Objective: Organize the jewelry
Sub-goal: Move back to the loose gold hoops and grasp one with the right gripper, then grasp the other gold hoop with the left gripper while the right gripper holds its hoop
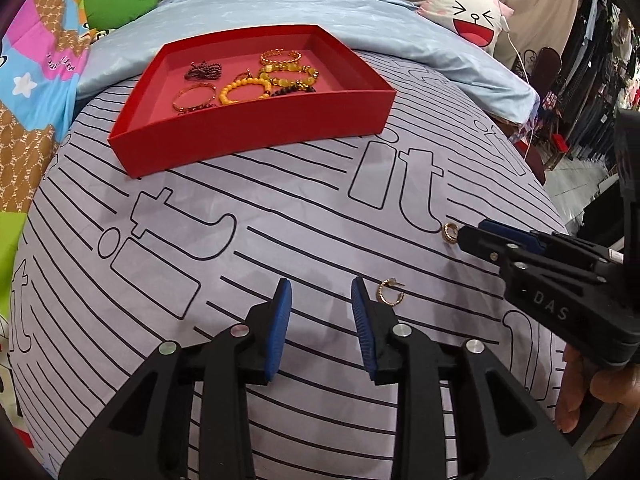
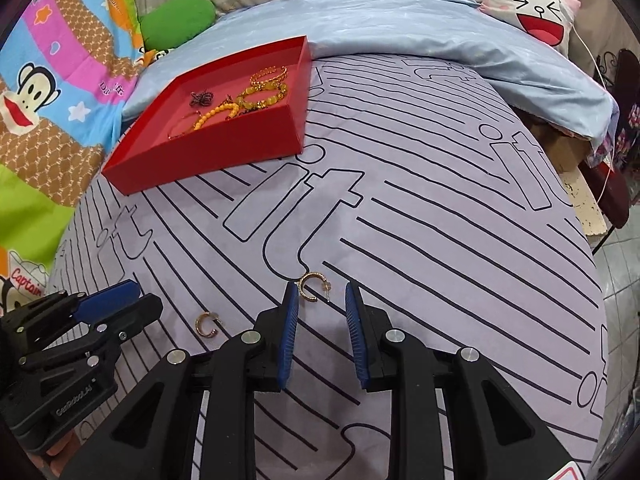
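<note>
Two small gold hoop earrings lie on the lilac striped bedsheet. One earring (image 1: 390,292) (image 2: 207,325) rests just right of my left gripper (image 1: 320,292) (image 2: 138,300), which is open with nothing between its blue pads. The other earring (image 2: 312,287) (image 1: 451,233) lies at the tips of my right gripper (image 2: 321,292) (image 1: 466,236), close to the left pad (image 2: 291,312); the pads stand apart and do not press on it. Farther back sits a red tray (image 1: 256,136) (image 2: 208,160) holding several bracelets, among them a yellow bead bracelet (image 1: 240,90).
A light blue blanket (image 1: 280,4) is bunched behind the tray. A cartoon-face pillow (image 1: 472,20) and a green cushion (image 1: 120,0) lie at the back. The bed's edge drops at the right to a tiled floor (image 2: 620,264). A hand (image 1: 592,392) holds the right gripper.
</note>
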Demonstrator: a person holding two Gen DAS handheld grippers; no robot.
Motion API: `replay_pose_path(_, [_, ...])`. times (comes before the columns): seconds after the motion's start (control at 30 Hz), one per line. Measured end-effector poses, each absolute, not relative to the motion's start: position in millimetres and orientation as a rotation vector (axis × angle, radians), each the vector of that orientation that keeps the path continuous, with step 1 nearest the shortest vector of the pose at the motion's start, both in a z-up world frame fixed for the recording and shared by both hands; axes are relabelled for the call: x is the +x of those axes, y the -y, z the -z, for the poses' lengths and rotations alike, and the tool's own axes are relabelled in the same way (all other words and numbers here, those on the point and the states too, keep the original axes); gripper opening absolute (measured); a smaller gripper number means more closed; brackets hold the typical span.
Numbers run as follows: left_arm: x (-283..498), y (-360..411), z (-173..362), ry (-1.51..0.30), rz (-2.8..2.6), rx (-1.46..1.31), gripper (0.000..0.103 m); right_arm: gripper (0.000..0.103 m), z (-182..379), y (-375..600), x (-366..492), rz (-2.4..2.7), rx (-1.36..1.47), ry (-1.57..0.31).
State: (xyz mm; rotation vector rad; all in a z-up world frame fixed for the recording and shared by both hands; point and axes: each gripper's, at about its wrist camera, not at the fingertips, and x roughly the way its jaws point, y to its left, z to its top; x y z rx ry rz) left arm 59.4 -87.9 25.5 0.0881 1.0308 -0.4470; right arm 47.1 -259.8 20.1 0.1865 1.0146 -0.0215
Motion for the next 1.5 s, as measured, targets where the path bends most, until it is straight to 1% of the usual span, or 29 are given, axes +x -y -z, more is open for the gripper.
replay_pose_path(0.1, [58.9, 90.0, -23.7, -1.038, 0.448, 0.094, 0.032, 0.024, -16.2, 258.8, 50.5, 0.016, 0.182, -1.018])
replay_pose_path(0.37, [56.9, 92.8, -18.9, -1.056, 0.461, 0.094, 0.032, 0.024, -10.4, 257.1, 57.9, 0.007, 0.165, -1.023])
replay_pose_path(0.43, [56.1, 93.9, -18.5, -1.057, 0.464, 0.095, 0.032, 0.022, -10.5, 256.0, 57.9, 0.010, 0.155, -1.020])
replay_pose_path(0.5, [55.6, 95.2, -18.1, -1.059, 0.469, 0.097, 0.032, 0.018, -10.1, 255.9, 57.6, 0.016, 0.143, -1.015])
replay_pose_path(0.73, [51.1, 103.3, -17.7, -1.061, 0.490, 0.106, 0.035, 0.017, -10.7, 258.5, 54.7, 0.014, 0.159, -1.012])
replay_pose_path(1.2, [50.7, 122.0, -12.9, -1.045, 0.505, 0.148, 0.035, 0.017, -13.3, 263.0, 39.2, 0.014, 0.201, -1.017])
replay_pose_path(1.3, [51.5, 124.8, -12.7, -1.035, 0.503, 0.161, 0.031, 0.017, -12.9, 262.7, 35.3, 0.013, 0.210, -1.019])
replay_pose_path(1.4, [52.1, 127.0, -12.2, -1.026, 0.501, 0.175, 0.024, 0.017, -11.6, 262.0, 31.9, 0.013, 0.213, -1.023])
replay_pose_path(1.47, [53.6, 127.5, -11.7, -1.024, 0.501, 0.177, 0.016, 0.017, -11.3, 261.8, 30.1, 0.012, 0.214, -1.024])
replay_pose_path(1.5, [54.0, 127.8, -11.6, -1.022, 0.502, 0.177, 0.016, 0.017, -11.5, 261.6, 29.8, 0.012, 0.215, -1.025])
